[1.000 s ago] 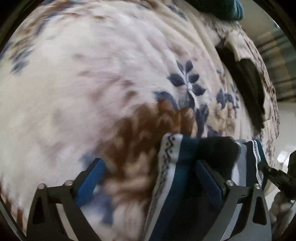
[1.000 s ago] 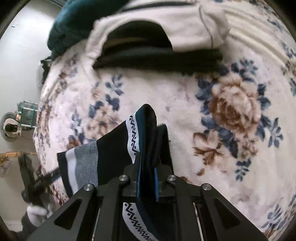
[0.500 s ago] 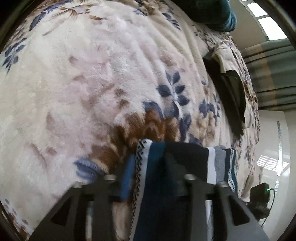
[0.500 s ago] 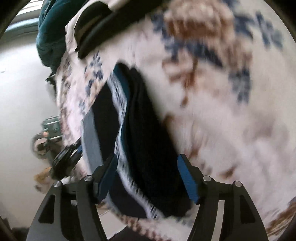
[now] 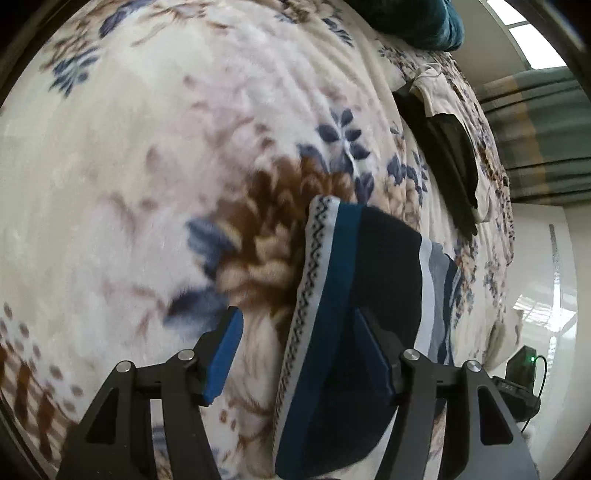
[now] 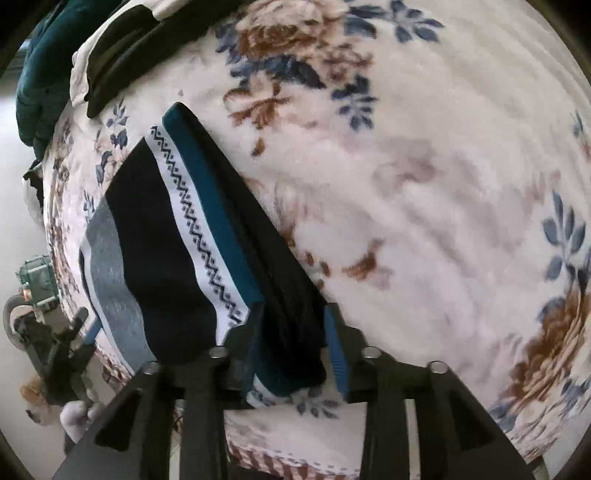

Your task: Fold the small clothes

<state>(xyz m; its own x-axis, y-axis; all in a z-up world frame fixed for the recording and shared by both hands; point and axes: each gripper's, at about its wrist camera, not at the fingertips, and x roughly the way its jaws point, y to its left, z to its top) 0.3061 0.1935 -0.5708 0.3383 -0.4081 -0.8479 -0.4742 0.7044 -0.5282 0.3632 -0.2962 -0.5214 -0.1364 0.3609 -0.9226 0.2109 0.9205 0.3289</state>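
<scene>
A folded navy garment point(image 5: 380, 258) with a teal band and white zigzag trim lies on the floral fleece blanket point(image 5: 147, 147). My left gripper point(image 5: 299, 350) hovers over its near end with its jaws opening. The trimmed edge runs between the fingers, the right finger is over the cloth, and the left pad point(image 5: 225, 350) is clear of it. In the right wrist view the garment point(image 6: 166, 240) stretches away to the upper left. My right gripper point(image 6: 295, 339) straddles its thick dark folded edge with its jaws closing and not pinching it.
A pile of black and cream clothes point(image 5: 450, 155) point(image 6: 122, 62) lies further back on the blanket point(image 6: 443, 184), with a teal cloth point(image 5: 417, 18) point(image 6: 40, 74) beyond. The bed edge runs just past the garment. On the floor below stands a black box point(image 5: 524, 373) with a green light.
The right gripper let go of the garment's fold, swung round and now narrows around the dark edge. The garment has settled flat. The left gripper narrowed, then widened and drew back a little.
</scene>
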